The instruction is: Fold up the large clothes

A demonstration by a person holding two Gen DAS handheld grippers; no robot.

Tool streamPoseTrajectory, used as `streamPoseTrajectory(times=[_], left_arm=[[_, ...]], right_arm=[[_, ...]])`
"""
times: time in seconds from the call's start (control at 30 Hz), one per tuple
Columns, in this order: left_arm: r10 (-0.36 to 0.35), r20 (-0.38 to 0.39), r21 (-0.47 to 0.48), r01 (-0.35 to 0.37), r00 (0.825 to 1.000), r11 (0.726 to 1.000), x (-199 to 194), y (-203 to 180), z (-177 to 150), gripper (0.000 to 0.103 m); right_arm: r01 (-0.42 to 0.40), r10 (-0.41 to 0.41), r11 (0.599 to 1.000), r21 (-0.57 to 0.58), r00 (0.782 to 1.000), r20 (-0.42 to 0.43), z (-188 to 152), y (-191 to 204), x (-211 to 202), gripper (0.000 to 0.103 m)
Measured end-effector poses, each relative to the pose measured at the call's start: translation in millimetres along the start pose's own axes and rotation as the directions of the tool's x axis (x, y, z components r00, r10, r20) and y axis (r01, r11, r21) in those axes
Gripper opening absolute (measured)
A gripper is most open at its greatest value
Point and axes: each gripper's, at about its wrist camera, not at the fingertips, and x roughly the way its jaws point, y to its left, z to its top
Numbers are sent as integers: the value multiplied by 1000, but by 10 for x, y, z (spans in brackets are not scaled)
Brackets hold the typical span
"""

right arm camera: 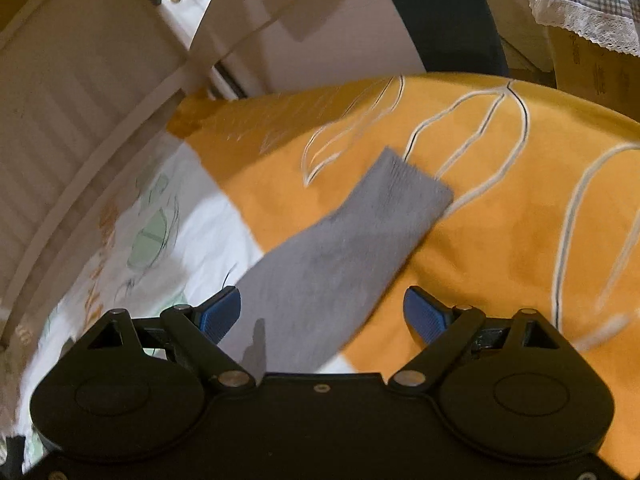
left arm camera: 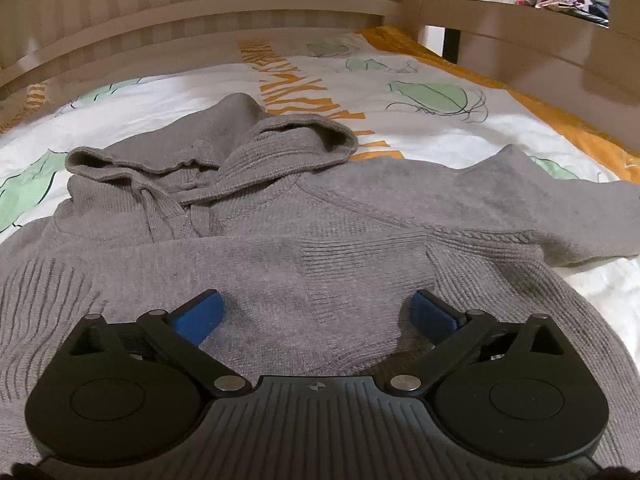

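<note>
The left tool (left arm camera: 316, 314) is spread wide over the grey hoodie (left arm camera: 320, 216), gripping nothing; its hood (left arm camera: 224, 148) lies toward 11 o'clock on the bed (left arm camera: 440, 132). The right tool (right arm camera: 322, 314), also spread wide and empty, hovers over a sleeve (right arm camera: 340, 240) running toward 1 o'clock across the orange bedspread (right arm camera: 500, 216).

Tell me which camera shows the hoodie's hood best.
The left wrist view. The hood of the grey knit hoodie lies in full sight there, opening and drawstrings included, beyond the open left gripper. The right wrist view shows only a blurred sleeve on the orange bedspread; no hood.
</note>
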Motion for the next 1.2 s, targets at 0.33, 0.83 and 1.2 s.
streamPoseTrajectory(times=[0.33,0.83,1.2], left_arm=[[-5,3,-4,5,1000,1000,16,1,1,103],[-135,-44,-110,129,990,985,-236,337,150,97],[-97,74,-332,116,993,936,-1115,1843,2,97]], right_arm=[[58,-58,998,-5,998,7,160,-103,113,14],[-257,269,913,-316,963,-4,157,2015,-766,14],[-558,491,710,-430,829,-266,-1208,3956,-860,14]])
